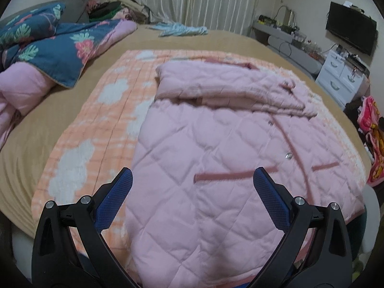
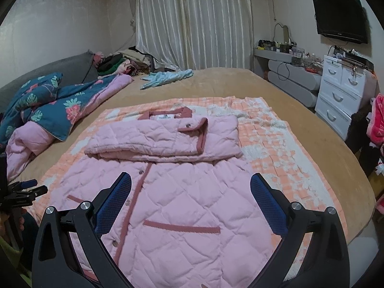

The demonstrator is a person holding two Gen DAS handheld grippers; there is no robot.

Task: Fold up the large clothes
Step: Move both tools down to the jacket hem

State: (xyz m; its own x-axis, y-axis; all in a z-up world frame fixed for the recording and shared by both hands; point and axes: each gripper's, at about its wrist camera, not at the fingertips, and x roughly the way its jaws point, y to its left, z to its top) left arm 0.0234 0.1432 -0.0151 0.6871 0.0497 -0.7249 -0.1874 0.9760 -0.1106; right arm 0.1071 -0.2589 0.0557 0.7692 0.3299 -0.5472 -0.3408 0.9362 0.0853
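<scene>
A pink quilted jacket [image 1: 204, 158] [image 2: 172, 206] with dark pink trim lies flat on an orange-and-white blanket [image 1: 96, 132] [image 2: 276, 144] on the bed. Its sleeves are folded across the chest in a band [image 2: 165, 139]. My left gripper [image 1: 193, 177] hovers open above the jacket's lower left part, holding nothing. My right gripper [image 2: 190, 182] hovers open above the lower front, near the pocket trim [image 2: 182, 226]. The left gripper [image 2: 26, 189] also shows at the left edge of the right wrist view.
A blue floral duvet with pink lining [image 2: 48, 110] is bunched at the left of the tan bed [image 2: 300, 100]. A light blue garment [image 2: 165, 78] lies at the far end. White drawers [image 2: 340, 96], a grey dresser and a wall TV [image 2: 340, 19] stand right.
</scene>
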